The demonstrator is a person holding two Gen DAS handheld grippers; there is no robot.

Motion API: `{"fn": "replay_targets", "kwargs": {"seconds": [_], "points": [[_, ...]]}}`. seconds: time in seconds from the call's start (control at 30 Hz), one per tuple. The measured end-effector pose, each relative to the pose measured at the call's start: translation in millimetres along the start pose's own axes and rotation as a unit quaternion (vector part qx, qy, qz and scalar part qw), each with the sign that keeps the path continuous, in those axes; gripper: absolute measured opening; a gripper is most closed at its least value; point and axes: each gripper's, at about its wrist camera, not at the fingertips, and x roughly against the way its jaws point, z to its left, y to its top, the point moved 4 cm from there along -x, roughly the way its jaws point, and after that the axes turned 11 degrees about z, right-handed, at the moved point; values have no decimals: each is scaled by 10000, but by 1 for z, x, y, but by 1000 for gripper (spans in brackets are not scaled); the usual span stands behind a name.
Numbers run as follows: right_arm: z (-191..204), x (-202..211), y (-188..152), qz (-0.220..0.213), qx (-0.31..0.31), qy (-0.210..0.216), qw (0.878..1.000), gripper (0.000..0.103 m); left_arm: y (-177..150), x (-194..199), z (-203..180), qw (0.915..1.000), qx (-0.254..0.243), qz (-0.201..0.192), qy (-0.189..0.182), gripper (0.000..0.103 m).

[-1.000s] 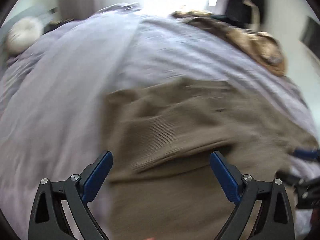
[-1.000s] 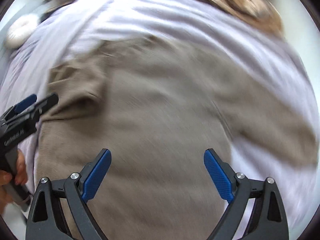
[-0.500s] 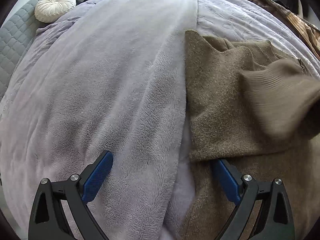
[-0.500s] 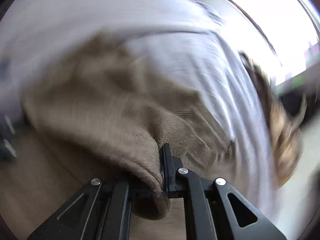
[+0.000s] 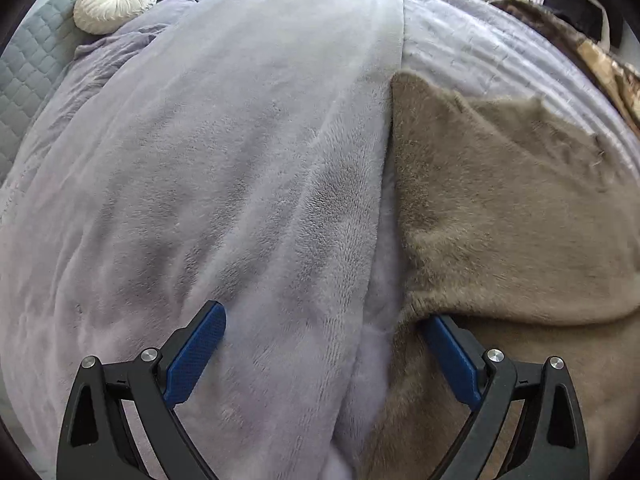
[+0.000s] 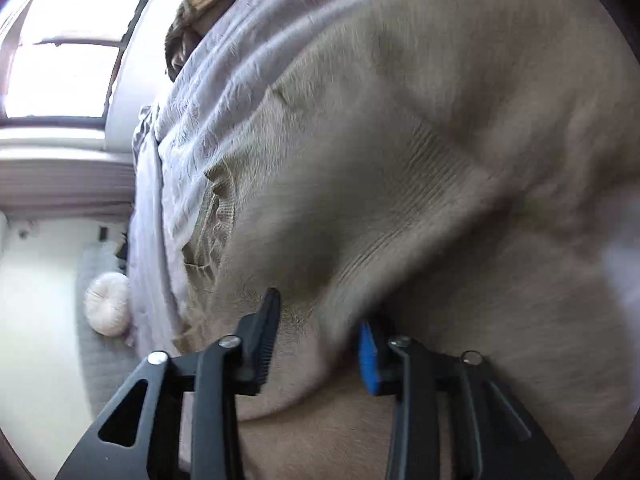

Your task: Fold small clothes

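1. While the brown knitted sweater (image 5: 520,216) lay on the bed, on the pale quilted bedspread (image 5: 480,52) just beside a grey fleece blanket (image 5: 224,168), one part of it was already turned over its body, so the step in hand seemed to be laying down a sleeve fold.
2. The right gripper (image 6: 316,340) had its jaws partly apart; they had just been opening, and a fold of the sweater was between them. Whether the pads pressed on it I could not tell.
3. To do it well, the right jaws should have let go only when the fold lay flat, and then drawn back without dragging the knit.
4. The left gripper (image 5: 324,344) stood with jaws wide apart, holding nothing; one finger (image 5: 452,356) was tucked under the folded edge, the other over the blanket.
5. A good next grasp would have taken only the sweater's edge, not the blanket, since the two cloths lay side by side there.
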Motion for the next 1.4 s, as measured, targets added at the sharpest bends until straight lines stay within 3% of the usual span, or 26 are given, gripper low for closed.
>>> {"fn": "replay_targets", "kwargs": {"seconds": [0.07, 0.13, 0.2, 0.3, 0.4, 0.47, 0.5, 0.53, 0.57, 0.6, 0.63, 0.7, 0.77, 0.8, 0.9, 0.97, 1.13, 1.17, 1.23, 1.3, 1.4], "points": [[5, 11, 5, -152, 293, -398, 9987, 43, 2, 12, 4, 9999, 18, -60, -130, 98], [1, 23, 12, -354, 180, -657, 9970, 43, 12, 20, 6, 9993, -13, -92, -355, 98], [0, 23, 11, -206, -38, -396, 9990, 43, 31, 21, 1, 9977, -118, -65, -668, 98], [13, 16, -7, 211, 206, -111, 9995, 45, 71, 14, -13, 9953, -420, -63, -874, 98], [40, -17, -49, 827, 381, 518, 9945, 46, 108, -10, -33, 9922, -631, 235, -1048, 98], [67, -57, -90, 1382, 378, 1050, 9841, 46, 127, -25, -39, 9915, -682, 449, -1016, 98], [81, -78, -110, 1610, 371, 1240, 9784, 46, 134, -29, -42, 9909, -719, 490, -1025, 92], [95, -99, -127, 1787, 376, 1368, 9736, 46, 139, -33, -43, 9901, -754, 546, -1048, 77], [103, -115, -139, 1866, 375, 1435, 9712, 46, 143, -36, -43, 9899, -773, 641, -1000, 73], [114, -134, -149, 1906, 330, 1500, 9696, 46, 146, -39, -43, 9891, -798, 710, -1012, 64], [122, -150, -155, 1902, 229, 1563, 9690, 46, 147, -39, -41, 9879, -850, 691, -1096, 47], [128, -169, -159, 1771, -31, 1667, 9700, 46, 151, -38, -37, 9864, -1004, 688, -1104, 29], [135, -187, -156, 1673, -232, 1732, 9703, 37, 154, -34, -29, 9830, -976, 709, -1381, 22], [141, -196, -155, 1721, -310, 1744, 9690, 10, 156, -30, -23, 9816, -934, 687, -1514, 20], [167, -206, -151, 1861, -166, 2071, 9603, 6, 158, -26, -13, 9816, -1002, 513, -1540, 17], [185, -215, -152, 1883, 246, 1960, 9620, 6, 158, -32, -11, 9822, -1017, 501, -1495, 17], [171, -252, -153, 2262, -42, 1508, 9623, 9, 152, -32, -8, 9857, -737, 335, -1475, 17], [175, -248, -152, 2292, 18, 1459, 9624, 13, 150, -28, -10, 9868, -766, 276, -1403, 17], [180, -230, -149, 2302, 352, 1199, 9651, 41, 143, -18, -10, 9889, -889, 170, -1178, 17], [177, -186, -131, 1839, 682, 1028, 9752, 43, 135, -8, -13, 9895, -981, 112, -1059, 17], [145, -125, -92, 881, 568, 352, 9939, 43, 122, 2, -15, 9874, -1064, 65, -1170, 17]]}}
